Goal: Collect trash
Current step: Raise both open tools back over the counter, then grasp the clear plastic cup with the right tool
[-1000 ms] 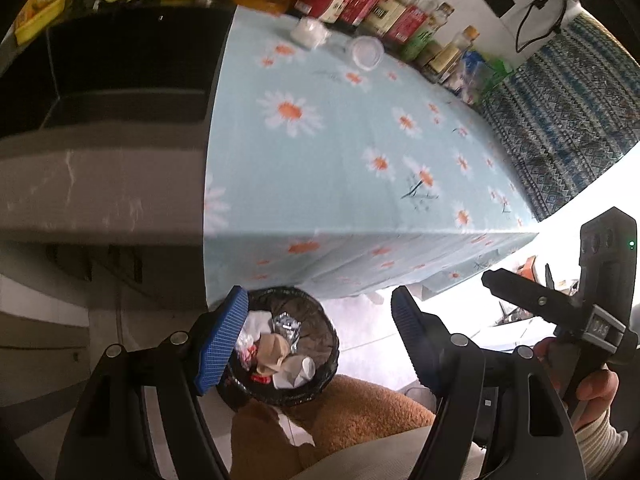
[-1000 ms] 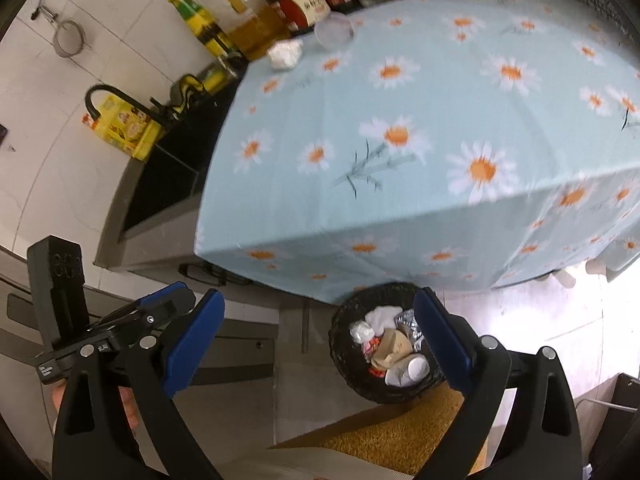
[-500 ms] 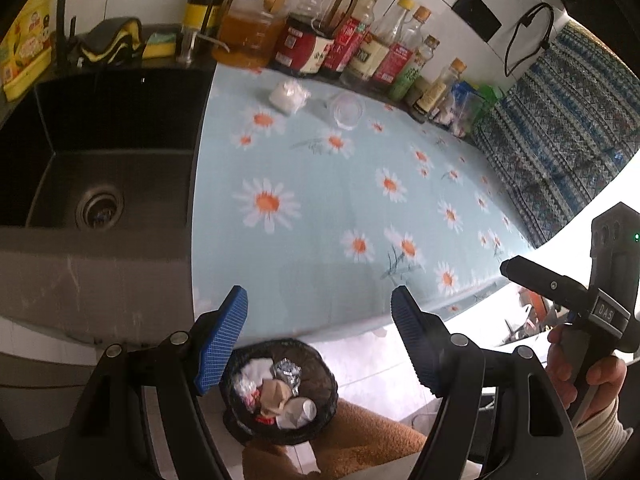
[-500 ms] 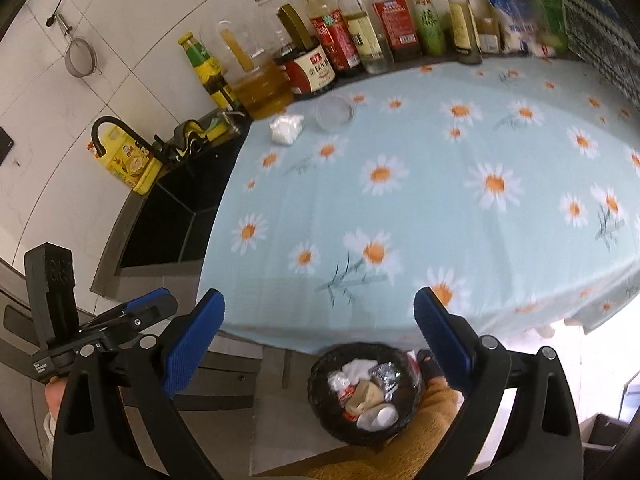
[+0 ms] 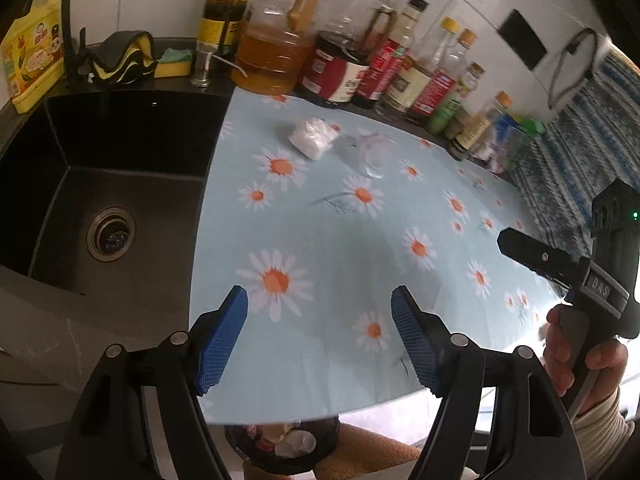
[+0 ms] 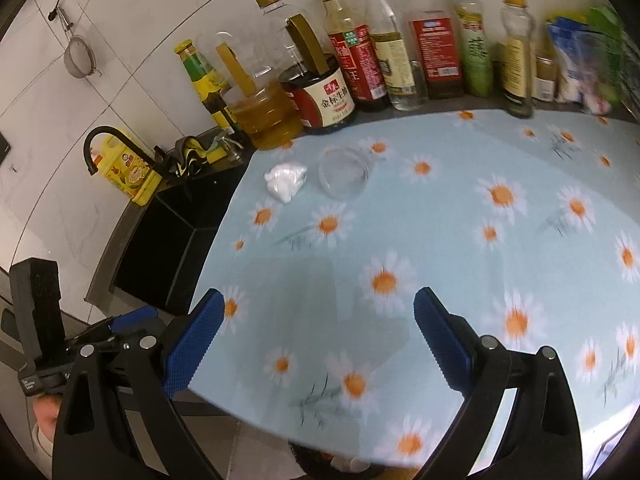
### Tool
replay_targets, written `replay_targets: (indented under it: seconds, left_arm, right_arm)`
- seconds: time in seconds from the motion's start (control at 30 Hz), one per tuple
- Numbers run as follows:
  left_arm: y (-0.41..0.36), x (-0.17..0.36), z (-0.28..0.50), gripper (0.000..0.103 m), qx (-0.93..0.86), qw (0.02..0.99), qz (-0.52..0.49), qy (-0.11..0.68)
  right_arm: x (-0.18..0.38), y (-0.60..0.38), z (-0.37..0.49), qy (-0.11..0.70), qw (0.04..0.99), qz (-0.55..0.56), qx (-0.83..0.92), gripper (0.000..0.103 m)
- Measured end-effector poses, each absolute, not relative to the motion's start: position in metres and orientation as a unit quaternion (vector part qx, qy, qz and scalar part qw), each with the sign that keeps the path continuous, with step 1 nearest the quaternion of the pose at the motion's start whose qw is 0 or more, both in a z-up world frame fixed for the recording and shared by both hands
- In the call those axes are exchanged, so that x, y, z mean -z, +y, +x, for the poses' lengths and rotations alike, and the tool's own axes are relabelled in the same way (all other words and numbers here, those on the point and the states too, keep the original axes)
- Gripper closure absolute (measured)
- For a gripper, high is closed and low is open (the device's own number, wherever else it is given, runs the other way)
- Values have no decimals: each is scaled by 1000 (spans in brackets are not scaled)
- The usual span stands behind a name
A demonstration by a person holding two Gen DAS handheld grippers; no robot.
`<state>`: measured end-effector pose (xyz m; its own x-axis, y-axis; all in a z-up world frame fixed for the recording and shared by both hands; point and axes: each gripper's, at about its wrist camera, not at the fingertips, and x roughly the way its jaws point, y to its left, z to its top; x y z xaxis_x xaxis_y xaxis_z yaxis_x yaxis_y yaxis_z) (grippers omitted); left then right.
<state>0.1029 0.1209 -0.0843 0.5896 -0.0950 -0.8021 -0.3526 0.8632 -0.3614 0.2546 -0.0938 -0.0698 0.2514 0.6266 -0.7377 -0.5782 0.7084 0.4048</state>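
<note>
A crumpled white tissue and a clear plastic cup lying on its side sit at the far end of the daisy-print counter cloth. My left gripper is open and empty above the near edge of the cloth. My right gripper is open and empty too, beside it to the right. A black trash basket holding several pieces of trash shows below the counter edge, mostly hidden; its rim also shows in the right wrist view.
A row of oil and sauce bottles lines the back wall. A black sink with a faucet lies left of the cloth. A yellow detergent jug and sponges stand behind the sink.
Both grippers rose from above the trash basket to counter height and tilted forward. The basket slid almost out of view; the tissue and cup now look closer.
</note>
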Motion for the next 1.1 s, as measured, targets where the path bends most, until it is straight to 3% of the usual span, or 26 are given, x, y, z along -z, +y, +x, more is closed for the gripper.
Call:
replay_targets:
  seconds: [0.73,0.93,1.0,1.1]
  left_arm:
    - [143,88,147,31,-197,813,-285,468]
    - [142,93,153,31,-209,806,-291,470]
    - [142,96,155,31,-212,804,-293,471]
    - [141,99,160,31,-214,802,-297,472]
  right_arm:
    - [126,11,390,509,768,-19,-388,10]
    - [144,29,404,517,769,-34,-374,21]
    - [147,32,407,519,769,-41,-371,33]
    - [149,33,410,517,763,-42,-385,34]
